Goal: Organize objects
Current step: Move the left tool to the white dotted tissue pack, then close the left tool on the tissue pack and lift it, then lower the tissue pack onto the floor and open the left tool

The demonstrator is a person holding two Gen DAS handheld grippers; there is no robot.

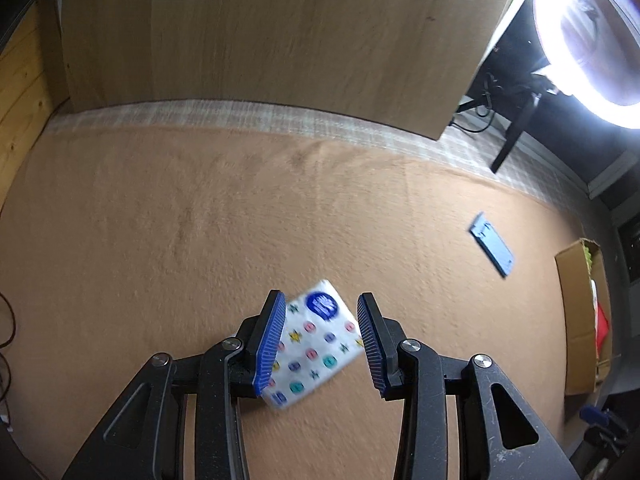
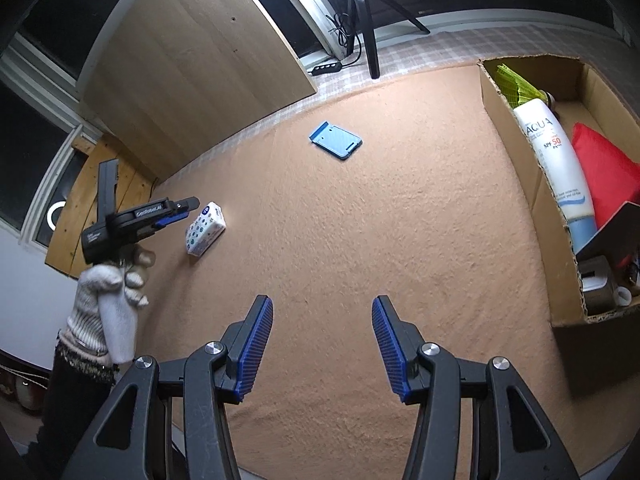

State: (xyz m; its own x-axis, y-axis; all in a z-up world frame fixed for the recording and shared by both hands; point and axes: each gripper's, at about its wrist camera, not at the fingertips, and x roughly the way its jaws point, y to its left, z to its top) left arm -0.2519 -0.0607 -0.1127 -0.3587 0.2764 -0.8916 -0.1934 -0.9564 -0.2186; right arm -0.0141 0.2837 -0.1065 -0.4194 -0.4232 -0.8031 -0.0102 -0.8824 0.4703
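A white tissue pack (image 1: 318, 338) with coloured dots and a blue logo lies on the tan cloth. My left gripper (image 1: 322, 308) is open, its fingers on either side of the pack, just above it. In the right wrist view the pack (image 2: 205, 229) lies at the left with the left gripper (image 2: 180, 210) over its far end. My right gripper (image 2: 322, 312) is open and empty above bare cloth. A flat blue holder (image 2: 335, 140) lies further back; it also shows in the left wrist view (image 1: 492, 245).
A cardboard box (image 2: 516, 152) at the right holds a sunscreen tube (image 2: 554, 160), a yellow shuttlecock (image 2: 516, 88), a red item (image 2: 604, 172) and other things. A wooden board (image 1: 272, 32) leans at the back. A tripod (image 2: 366, 16) and ring light (image 1: 588, 40) stand behind.
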